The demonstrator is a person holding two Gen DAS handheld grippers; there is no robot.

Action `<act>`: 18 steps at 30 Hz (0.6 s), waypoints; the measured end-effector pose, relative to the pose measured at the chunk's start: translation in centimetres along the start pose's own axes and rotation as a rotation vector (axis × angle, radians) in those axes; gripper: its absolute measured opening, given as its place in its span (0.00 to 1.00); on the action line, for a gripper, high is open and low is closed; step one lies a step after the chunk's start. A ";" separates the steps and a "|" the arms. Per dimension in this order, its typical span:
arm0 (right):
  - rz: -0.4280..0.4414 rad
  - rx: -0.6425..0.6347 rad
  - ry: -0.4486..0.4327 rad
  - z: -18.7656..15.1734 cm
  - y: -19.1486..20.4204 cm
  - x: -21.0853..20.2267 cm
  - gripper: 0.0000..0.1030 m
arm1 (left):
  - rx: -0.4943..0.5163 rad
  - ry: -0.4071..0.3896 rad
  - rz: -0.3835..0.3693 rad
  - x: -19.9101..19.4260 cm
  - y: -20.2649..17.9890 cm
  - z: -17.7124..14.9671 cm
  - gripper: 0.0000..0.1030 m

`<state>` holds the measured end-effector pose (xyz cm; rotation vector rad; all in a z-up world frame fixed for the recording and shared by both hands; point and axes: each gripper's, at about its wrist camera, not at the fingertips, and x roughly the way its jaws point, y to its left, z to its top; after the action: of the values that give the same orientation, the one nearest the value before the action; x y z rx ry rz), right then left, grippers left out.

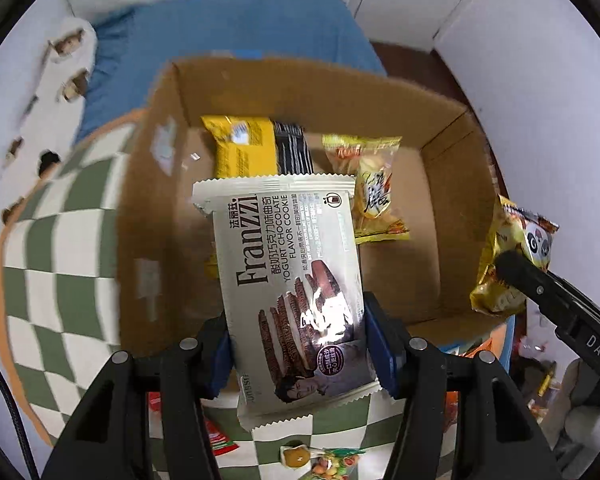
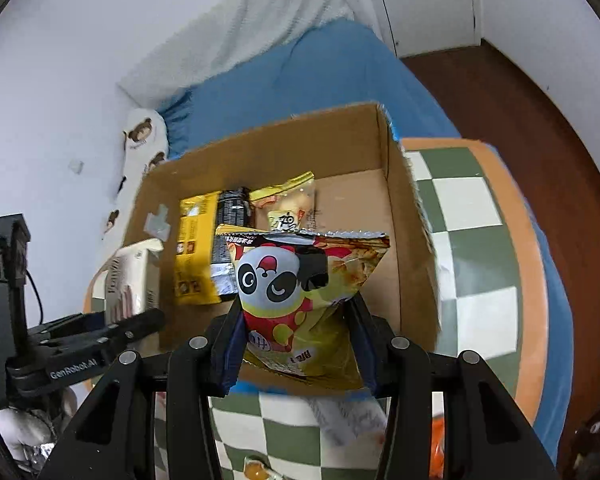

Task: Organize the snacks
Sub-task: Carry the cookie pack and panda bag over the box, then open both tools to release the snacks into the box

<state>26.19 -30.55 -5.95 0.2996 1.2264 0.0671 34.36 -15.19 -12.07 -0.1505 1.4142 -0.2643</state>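
Packets are pinched by both grippers above the cardboard box (image 1: 440, 184): Franzzi cookie pack (image 1: 296, 296) in the left gripper (image 1: 300, 344), panda snack bag (image 2: 300, 300) in the right gripper (image 2: 296, 344). Each should be lowered over bare box floor before release.

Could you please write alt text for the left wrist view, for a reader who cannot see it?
The left gripper clamps a white Franzzi yogurt chocolate cookie pack above an open cardboard box on a green-and-white checkered table. Inside lie a yellow-and-black packet and a yellow snack bag; at right, the right gripper holds a panda-print bag.
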 end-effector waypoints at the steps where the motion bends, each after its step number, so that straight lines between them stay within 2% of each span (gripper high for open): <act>1: -0.006 0.001 0.021 0.5 -0.1 1.0 0.48 | -0.006 0.030 -0.007 1.2 0.0 0.5 0.53; 6: -0.015 -0.017 0.128 0.6 -0.3 5.0 0.50 | 0.003 0.132 0.013 5.1 -0.1 1.7 0.54; 9: -0.010 -0.013 0.237 0.3 -0.6 7.8 0.69 | -0.004 0.166 0.022 6.9 0.0 1.9 0.60; 11: -0.025 -0.032 0.256 0.0 -0.5 8.4 0.76 | -0.022 0.176 0.009 7.4 0.3 2.0 0.79; 12: -0.034 -0.041 0.261 0.0 -0.5 8.7 0.80 | -0.031 0.174 0.007 7.5 0.5 2.0 0.79; 18: -0.062 -0.040 0.242 0.2 -1.0 8.4 0.80 | -0.033 0.125 0.055 6.7 0.7 1.1 0.80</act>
<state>29.16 -29.81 -13.81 0.2225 1.4723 0.0762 36.35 -16.42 -18.43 -0.1237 1.5448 -0.2074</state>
